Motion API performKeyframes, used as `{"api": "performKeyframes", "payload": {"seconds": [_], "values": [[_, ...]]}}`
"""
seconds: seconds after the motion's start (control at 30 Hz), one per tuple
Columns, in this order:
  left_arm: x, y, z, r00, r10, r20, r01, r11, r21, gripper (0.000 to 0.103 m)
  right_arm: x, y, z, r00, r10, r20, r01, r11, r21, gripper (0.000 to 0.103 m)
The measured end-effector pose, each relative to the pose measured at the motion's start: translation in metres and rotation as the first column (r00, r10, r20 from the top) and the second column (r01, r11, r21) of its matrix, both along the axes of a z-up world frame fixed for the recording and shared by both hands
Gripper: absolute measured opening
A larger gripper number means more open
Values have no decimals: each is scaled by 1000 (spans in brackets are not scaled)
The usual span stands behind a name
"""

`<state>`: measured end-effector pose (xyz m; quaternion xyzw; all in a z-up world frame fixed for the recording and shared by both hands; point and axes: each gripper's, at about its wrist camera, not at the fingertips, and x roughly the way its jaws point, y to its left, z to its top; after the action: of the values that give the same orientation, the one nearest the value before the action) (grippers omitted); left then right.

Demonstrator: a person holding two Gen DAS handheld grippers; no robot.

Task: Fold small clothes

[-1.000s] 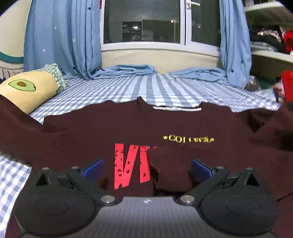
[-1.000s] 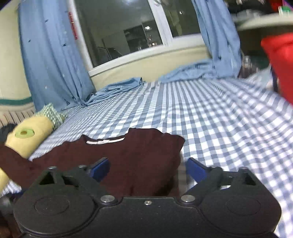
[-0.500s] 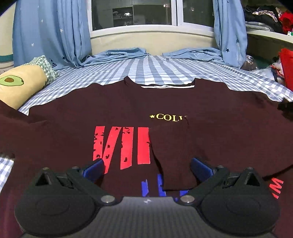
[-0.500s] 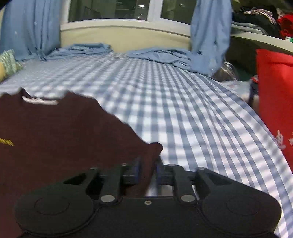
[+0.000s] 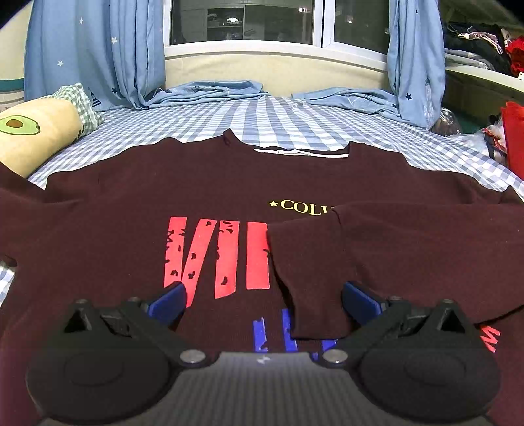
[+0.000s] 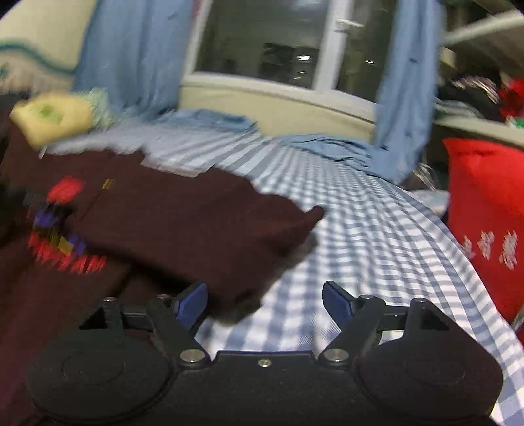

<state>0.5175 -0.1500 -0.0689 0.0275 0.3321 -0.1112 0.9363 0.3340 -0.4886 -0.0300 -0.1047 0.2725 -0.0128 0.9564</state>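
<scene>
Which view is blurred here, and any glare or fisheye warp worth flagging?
Left wrist view: sharp; the shirt print is readable, the window mirrors indoor lights, and fisheye bends its sill. Right wrist view: motion-smeared throughout; the shirt's print and the pillow are streaked, and only the right gripper itself stays crisp, its jaws opening with nothing clamped between them.

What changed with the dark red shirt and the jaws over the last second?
The right gripper pinched the shirt's right edge, let go, and its jaws are opening with nothing between them. The sleeve stays folded across the chest; the left gripper stays open.
</scene>
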Motion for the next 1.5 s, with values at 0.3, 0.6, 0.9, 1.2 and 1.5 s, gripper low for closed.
{"api": "performKeyframes", "payload": {"seconds": [0.3,0.6,0.9,1.2,1.5], "values": [[-3,-2,1,1000,-24,4,24,1000,-17,103,23,21,-4,984,-176,-2,176,984,-31,2],[-3,-3,0,999,-50,-2,50,998,-22,103,10,-9,-25,949,-286,-134,305,940,150,0],[-3,-3,0,999,-51,-1,51,998,-23,102,9,-48,15,944,-329,-31,314,861,400,59],[-3,-3,-1,999,-52,-3,52,998,-26,103,122,-105,-12,935,-323,-146,335,671,661,2],[-3,-3,-1,998,-64,-4,64,997,-32,103,135,-84,-27,934,-347,-88,346,812,469,11]]}}
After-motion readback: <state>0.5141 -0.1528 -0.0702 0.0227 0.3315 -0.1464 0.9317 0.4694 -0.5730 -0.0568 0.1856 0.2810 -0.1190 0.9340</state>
